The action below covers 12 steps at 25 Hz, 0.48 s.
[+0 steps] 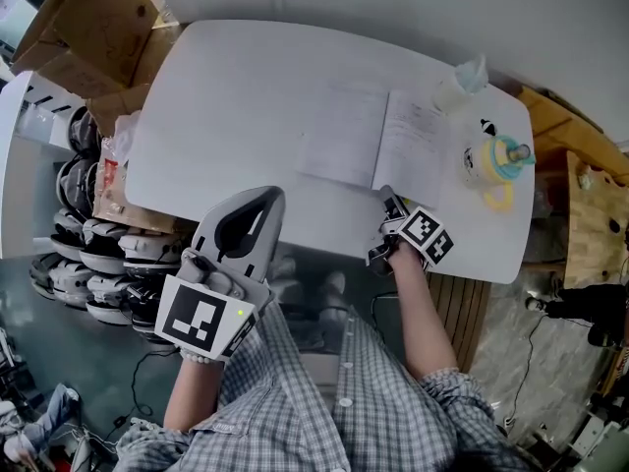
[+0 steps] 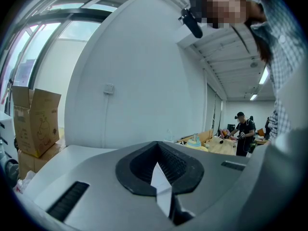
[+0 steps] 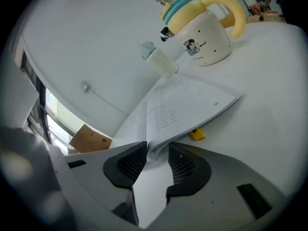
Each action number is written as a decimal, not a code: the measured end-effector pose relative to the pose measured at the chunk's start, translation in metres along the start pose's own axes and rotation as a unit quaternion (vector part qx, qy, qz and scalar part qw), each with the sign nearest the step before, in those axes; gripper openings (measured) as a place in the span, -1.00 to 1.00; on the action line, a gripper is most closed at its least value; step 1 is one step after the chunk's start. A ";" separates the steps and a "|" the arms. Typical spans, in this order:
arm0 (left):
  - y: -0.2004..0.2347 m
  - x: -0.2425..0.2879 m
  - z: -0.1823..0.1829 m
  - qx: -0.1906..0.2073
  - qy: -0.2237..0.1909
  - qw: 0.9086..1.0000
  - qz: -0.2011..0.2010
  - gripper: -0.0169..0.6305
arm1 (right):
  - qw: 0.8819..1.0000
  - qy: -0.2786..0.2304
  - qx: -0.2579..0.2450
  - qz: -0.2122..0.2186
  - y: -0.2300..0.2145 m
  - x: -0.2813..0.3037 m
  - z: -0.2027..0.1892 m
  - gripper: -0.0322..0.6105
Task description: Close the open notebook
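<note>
— What is shown of the surface and the room?

— A smooth white surface [image 1: 226, 96] with rounded corners is set against a pale wall. An open brown cardboard box [image 1: 98, 28] is seen at its 10 o'clock.

— And where is the notebook found?

— The notebook [image 1: 378, 146] is laid open and flat, a little toward 3 o'clock of the surface's middle, with thin handwritten pages. A rounded cream mug [image 1: 491, 160] with a yellow handle and teal lid is placed at its 3 o'clock, and a translucent plastic bottle [image 1: 460, 82] at its 1 o'clock.

— How are the claws held?

— The right claw [image 3: 157, 150] is spread wide at the notebook's 6 o'clock edge, with page corners lying between its ribbed black pads, ungripped. The left claw [image 1: 267, 200] is seen at 7 o'clock, with its tips brought together on nothing.
</note>
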State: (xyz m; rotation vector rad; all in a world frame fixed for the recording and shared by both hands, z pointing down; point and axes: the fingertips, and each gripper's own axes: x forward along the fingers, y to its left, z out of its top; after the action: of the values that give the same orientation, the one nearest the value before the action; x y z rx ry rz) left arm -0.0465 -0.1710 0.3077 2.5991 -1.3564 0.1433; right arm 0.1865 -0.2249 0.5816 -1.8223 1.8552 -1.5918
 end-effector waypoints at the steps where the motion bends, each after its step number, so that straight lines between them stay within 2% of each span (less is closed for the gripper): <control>1: 0.001 0.000 0.000 -0.001 0.000 1.000 0.001 -0.93 | 1.000 -0.004 0.000 -0.002 0.000 -0.001 0.000 -0.45; 8: 0.004 0.002 -0.001 -0.001 0.001 1.000 0.000 -0.93 | 0.999 -0.023 -0.024 -0.014 0.004 -0.003 0.002 -0.73; 12: 0.004 0.002 0.001 -0.002 -0.001 1.000 -0.002 -0.93 | 0.998 -0.022 -0.057 -0.018 0.010 -0.005 0.001 -0.77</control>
State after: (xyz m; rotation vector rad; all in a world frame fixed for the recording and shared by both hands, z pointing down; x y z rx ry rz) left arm -0.0490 -0.1748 0.3078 2.6003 -1.3500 0.1377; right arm 0.1823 -0.2244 0.5716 -1.9317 1.9416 -1.4725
